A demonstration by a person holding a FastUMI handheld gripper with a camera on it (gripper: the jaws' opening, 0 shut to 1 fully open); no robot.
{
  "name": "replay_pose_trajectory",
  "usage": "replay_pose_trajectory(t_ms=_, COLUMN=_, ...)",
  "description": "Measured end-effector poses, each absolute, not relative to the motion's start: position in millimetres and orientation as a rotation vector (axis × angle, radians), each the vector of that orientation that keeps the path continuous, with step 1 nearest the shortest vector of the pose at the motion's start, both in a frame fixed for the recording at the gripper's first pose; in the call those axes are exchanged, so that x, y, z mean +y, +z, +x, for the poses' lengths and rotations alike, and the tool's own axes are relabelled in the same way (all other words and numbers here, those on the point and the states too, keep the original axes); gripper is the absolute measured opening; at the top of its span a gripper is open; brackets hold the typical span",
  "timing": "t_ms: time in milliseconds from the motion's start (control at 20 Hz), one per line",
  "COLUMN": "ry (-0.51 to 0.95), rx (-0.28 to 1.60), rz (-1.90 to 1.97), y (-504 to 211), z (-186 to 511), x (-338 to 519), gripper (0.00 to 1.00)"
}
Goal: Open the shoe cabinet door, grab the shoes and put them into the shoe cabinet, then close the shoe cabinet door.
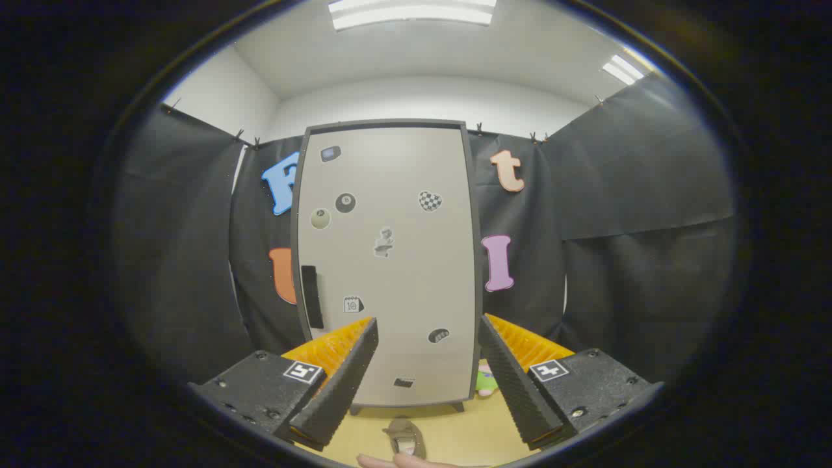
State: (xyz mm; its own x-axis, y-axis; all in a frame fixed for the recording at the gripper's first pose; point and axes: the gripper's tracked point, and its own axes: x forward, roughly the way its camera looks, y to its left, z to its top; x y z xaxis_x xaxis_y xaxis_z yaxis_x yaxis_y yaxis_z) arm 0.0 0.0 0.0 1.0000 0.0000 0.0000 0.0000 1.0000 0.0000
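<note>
Door closed, hand-held gripper spread wide, handle ahead and off to the left

Hand-held gripper (429, 361): fingers set well apart, nothing between them, not touching anything. It points at the lower half of the shoe cabinet door (390, 260), apart from it.

Key relation: the handle (312, 296), a dark vertical bar, sits near the door's left edge, beyond the left finger and off to the left of the gripper's centre line. Its long axis runs up-down, so my read is the fingers need to shift left and close across it sideways. With the handle on the left, hinges are probably on the right and the door swings out toward the gripper, a guess, as hinges aren't visible.

Shoe cabinet: tall, upright, pale grey front in a dark frame, door fully closed, standing on short feet on the yellow floor (468, 435). Several small stickers scattered over the door.

Shoe (404, 439): lies on the floor in front of the cabinet, below and between the fingers, brownish, toe roughly toward the cabinet. A person's hand (396, 462) is just beside its near end.

Something small, green and pink (485, 381) sits on the floor by the cabinet's right foot; can't tell what it is.

Task stage, judged: first step, door not yet opened
</note>
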Motion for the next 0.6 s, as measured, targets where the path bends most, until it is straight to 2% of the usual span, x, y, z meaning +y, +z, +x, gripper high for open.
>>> replay_pose_trajectory(t_ms=600, ry=0.066, rx=0.013, rz=-0.003, y=-5, z=1, x=20, gripper=1.00)
